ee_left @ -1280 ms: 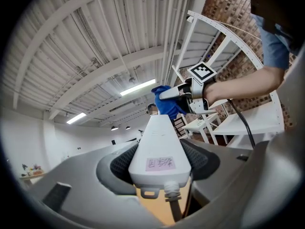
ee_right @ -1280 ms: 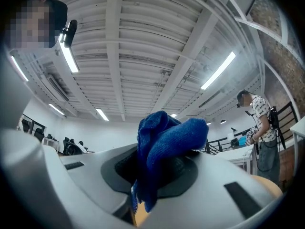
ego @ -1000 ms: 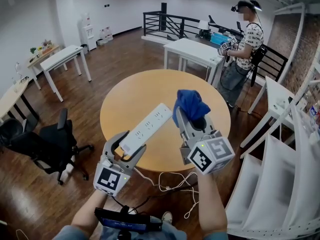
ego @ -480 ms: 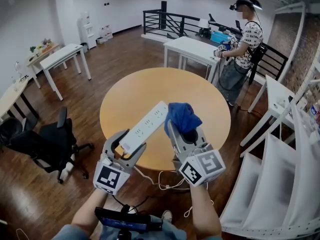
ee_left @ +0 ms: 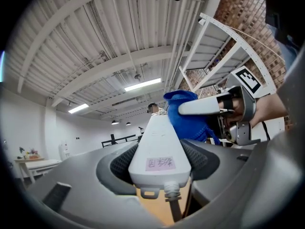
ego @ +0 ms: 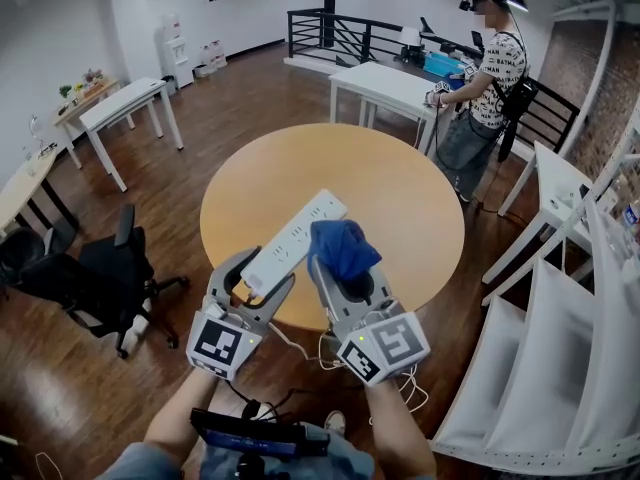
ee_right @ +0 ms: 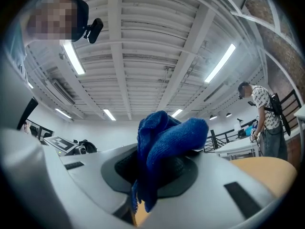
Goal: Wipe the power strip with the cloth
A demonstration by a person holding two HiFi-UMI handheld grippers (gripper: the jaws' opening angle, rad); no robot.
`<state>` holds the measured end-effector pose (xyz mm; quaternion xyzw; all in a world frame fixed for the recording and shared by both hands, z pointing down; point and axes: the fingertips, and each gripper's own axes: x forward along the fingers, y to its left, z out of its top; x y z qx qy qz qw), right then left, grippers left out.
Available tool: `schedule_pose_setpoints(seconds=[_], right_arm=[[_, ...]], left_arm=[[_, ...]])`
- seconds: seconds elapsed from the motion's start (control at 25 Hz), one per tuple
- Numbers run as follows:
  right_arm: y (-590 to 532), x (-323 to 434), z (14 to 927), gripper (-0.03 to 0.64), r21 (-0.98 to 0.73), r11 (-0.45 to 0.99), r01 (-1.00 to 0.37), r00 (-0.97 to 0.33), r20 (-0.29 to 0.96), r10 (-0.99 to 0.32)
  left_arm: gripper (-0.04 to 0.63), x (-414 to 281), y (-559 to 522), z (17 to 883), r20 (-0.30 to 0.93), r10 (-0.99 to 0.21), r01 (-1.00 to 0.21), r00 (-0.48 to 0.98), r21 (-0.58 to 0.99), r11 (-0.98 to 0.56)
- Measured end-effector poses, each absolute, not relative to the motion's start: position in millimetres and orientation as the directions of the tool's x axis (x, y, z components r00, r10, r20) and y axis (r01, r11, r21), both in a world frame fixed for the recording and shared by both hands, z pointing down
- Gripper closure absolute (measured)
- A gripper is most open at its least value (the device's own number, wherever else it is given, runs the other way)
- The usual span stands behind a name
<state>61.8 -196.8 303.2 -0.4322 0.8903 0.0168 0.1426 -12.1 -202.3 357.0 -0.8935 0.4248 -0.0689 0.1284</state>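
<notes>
A white power strip [ego: 295, 244] is held above the round wooden table [ego: 400, 198], and my left gripper [ego: 262, 278] is shut on its cable end. In the left gripper view the strip [ee_left: 159, 147] runs away from me between the pads. My right gripper [ego: 345, 273] is shut on a bunched blue cloth [ego: 342, 248]. The cloth [ee_left: 190, 120] sits right beside the strip's right edge, near its middle; I cannot tell if they touch. In the right gripper view the cloth [ee_right: 167, 142] bulges out above the jaws.
The strip's cable [ego: 300, 343] hangs off the table's near edge to the floor. A person [ego: 490, 78] stands by a white table [ego: 390, 88] beyond the round one. A black office chair [ego: 100, 288] is at the left and white shelving [ego: 560, 348] at the right.
My right gripper has carried the cloth down and to the left, from beside the strip's far end to its middle. The left gripper and the strip have stayed still.
</notes>
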Motion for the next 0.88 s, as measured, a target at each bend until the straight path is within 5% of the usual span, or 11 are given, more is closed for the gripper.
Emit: schedule_pose_setpoints(seconds=[0.88], right_arm=[[-188.4, 51.0, 322.1, 0.546, -0.118, 0.638, -0.761, -0.598, -0.252, -0.761]], left_arm=[[0.316, -13.9, -212.3, 379.7, 0.048, -0.789, -0.765, 0.612, -0.214, -0.607]])
